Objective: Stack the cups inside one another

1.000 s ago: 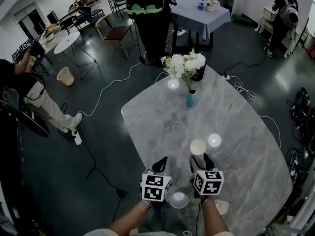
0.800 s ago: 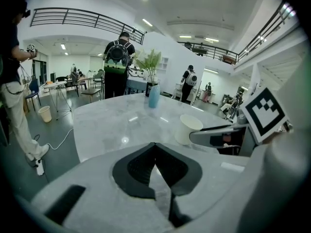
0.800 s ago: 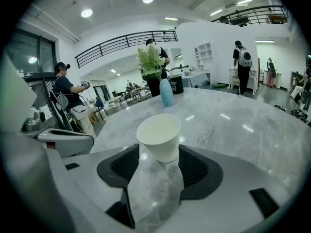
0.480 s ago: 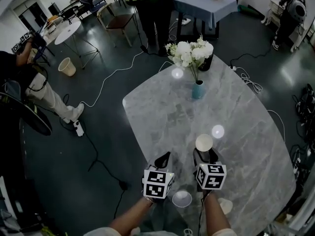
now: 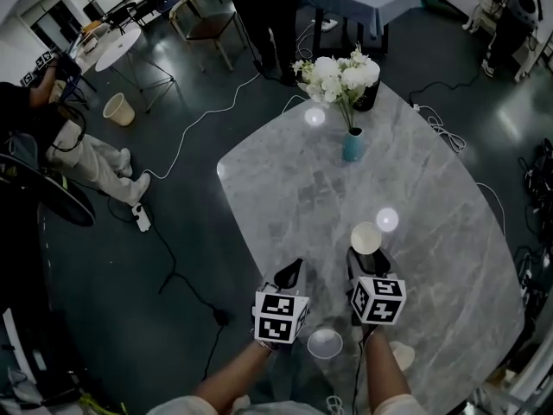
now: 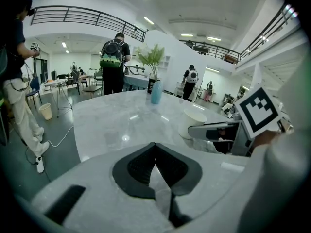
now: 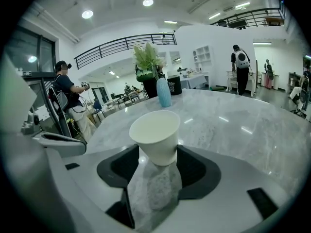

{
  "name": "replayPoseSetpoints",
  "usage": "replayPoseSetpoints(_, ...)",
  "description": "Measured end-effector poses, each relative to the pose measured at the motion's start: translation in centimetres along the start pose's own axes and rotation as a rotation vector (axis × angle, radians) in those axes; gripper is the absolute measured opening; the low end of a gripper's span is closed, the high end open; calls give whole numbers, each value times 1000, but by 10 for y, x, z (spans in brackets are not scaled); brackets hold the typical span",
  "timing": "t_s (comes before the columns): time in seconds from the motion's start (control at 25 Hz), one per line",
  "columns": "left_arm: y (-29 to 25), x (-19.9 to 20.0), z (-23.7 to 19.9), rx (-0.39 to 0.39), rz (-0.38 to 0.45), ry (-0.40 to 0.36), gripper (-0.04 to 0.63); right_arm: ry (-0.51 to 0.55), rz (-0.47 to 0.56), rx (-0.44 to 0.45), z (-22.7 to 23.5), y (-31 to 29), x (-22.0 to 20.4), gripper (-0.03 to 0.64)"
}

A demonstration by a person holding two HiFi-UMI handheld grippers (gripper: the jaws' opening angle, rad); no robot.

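— Right gripper (image 7: 158, 148) stands wide; its jaws have just been opening, and a white cup (image 7: 154, 132) sits upright between them on the table (image 5: 285, 180), on the near side of the vase (image 5: 352, 144) and well apart from it.

— Gripped, then?

— I judge not. The pads flank the lower wall, but I can't make out any squeeze on it. The wide spread looks meant to straddle the cup before closing.

— And the left gripper (image 6: 154, 147)?

— Its tips are together with nothing between them. It seems parked off to the side, since one hand is enough to lift a cup.

— Where would that cup go?

— Probably into the second cup (image 5: 325, 342), which sits farther from the vase than the first, close to the person. A third cup (image 5: 402, 355) lies about as far from the vase, off to the right.

— Both in plain view?

— No. The third is partly cut off by the right forearm (image 5: 380, 374). From above I can't tell whether the second stands mouth-up.
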State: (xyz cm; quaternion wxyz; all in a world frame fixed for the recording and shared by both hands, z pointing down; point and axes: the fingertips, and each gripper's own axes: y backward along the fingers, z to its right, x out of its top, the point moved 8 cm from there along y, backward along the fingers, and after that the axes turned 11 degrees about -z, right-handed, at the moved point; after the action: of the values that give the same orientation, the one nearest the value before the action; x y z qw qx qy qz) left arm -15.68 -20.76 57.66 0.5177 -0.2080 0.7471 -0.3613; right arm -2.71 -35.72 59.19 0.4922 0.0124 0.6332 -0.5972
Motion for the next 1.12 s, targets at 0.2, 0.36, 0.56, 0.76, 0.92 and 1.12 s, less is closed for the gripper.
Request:
replayPoseSetpoints(0.2, 0, -1, -1, -3, -1, 1, -5, 1, 5, -5, 2, 2, -1, 216)
replayPoseSetpoints(0.36, 2, -2, 0, -7, 2, -1, -5, -2, 15, -9, 2, 7, -1, 216)
replayPoseSetpoints(0.56, 7, 0, 1, -14, 10, -6, -6, -5, 28, -16, 1, 17, 2, 216)
replayPoseSetpoints(0.76, 17, 1, 5, -29, 20, -14, -5, -13, 41, -28, 1, 34, 4, 215)
replayPoseSetpoints(0.92, 25, 3, 11, -47, 28, -36, -5, -22, 62, -42, 0, 49, 6, 215)
replayPoseSetpoints(1.12, 37, 5, 15, -64, 39, -64, -5, -40, 84, -55, -6, 66, 6, 215)
